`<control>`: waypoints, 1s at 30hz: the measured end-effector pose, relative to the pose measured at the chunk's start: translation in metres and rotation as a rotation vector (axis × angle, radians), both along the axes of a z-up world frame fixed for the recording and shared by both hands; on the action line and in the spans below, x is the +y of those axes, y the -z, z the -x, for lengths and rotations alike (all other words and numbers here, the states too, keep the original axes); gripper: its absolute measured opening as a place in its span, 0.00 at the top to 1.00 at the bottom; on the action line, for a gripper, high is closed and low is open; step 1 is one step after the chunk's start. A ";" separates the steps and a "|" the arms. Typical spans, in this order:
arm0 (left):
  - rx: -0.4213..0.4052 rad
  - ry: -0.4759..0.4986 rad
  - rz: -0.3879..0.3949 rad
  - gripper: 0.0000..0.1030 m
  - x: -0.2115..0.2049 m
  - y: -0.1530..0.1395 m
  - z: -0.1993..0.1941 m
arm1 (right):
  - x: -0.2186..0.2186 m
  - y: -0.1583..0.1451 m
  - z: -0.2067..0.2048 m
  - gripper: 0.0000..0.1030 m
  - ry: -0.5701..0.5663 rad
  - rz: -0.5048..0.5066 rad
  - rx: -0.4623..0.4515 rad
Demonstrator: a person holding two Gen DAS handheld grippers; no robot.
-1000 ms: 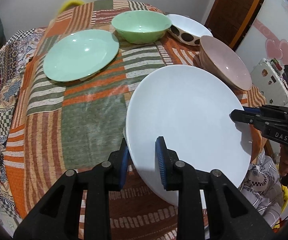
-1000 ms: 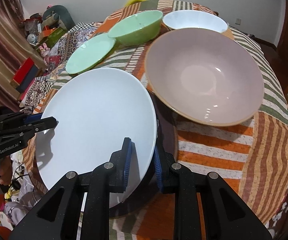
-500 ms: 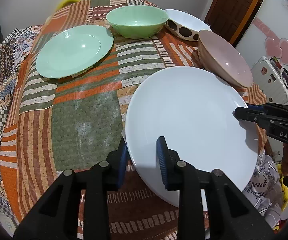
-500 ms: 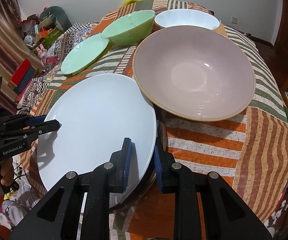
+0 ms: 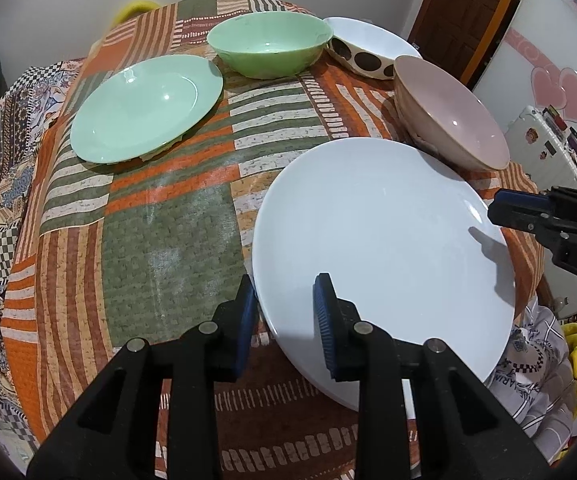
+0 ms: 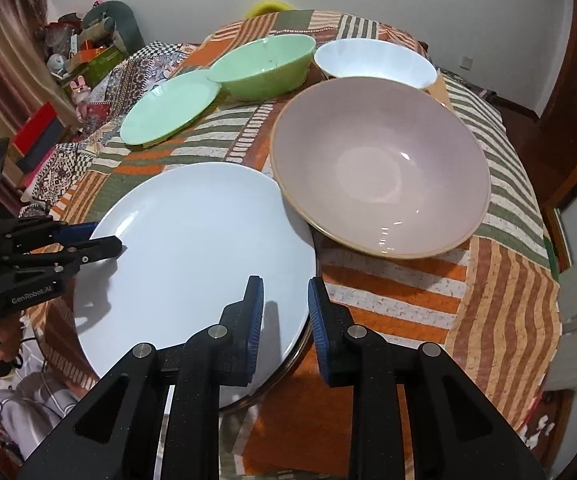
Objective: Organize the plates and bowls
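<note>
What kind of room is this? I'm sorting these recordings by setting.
Probably a lived-in room at home: a table under a patchwork cloth set with dishes, soft toys and boxes piled by the wall, and a sticker-covered suitcase near the wooden door.

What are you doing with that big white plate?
A person is holding the big white plate with two grabber tools, one in each hand. The left gripper pinches the plate's near-left rim and the right gripper pinches the opposite rim. The plate hangs over the near edge of the patchwork tablecloth, beside the pink bowl. Farther back sit a green plate, a green bowl and a white spotted bowl.
</note>
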State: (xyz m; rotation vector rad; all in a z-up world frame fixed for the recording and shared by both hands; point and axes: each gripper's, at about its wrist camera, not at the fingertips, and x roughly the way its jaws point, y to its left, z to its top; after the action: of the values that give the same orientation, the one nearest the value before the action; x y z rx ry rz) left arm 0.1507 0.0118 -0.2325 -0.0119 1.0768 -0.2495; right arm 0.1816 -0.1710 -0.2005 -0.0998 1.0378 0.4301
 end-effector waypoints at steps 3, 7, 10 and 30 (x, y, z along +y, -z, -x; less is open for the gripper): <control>-0.021 -0.010 0.005 0.71 0.004 -0.006 0.002 | 0.004 -0.004 0.001 0.78 -0.007 0.005 -0.007; -0.074 -0.035 -0.003 0.70 0.017 -0.022 0.007 | 0.013 -0.016 0.002 0.77 -0.023 -0.018 -0.038; -0.118 -0.060 -0.008 0.68 0.028 -0.037 0.010 | 0.023 -0.024 0.000 0.77 -0.035 -0.028 -0.070; -0.296 -0.298 -0.060 0.25 0.138 -0.083 -0.026 | 0.098 -0.047 -0.058 0.51 -0.094 -0.065 -0.163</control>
State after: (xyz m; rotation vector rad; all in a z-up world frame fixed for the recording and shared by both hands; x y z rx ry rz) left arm 0.1763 0.1494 -0.1491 -0.0791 0.7746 0.0503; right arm 0.2399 -0.0728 -0.1534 -0.1236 0.8600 0.5320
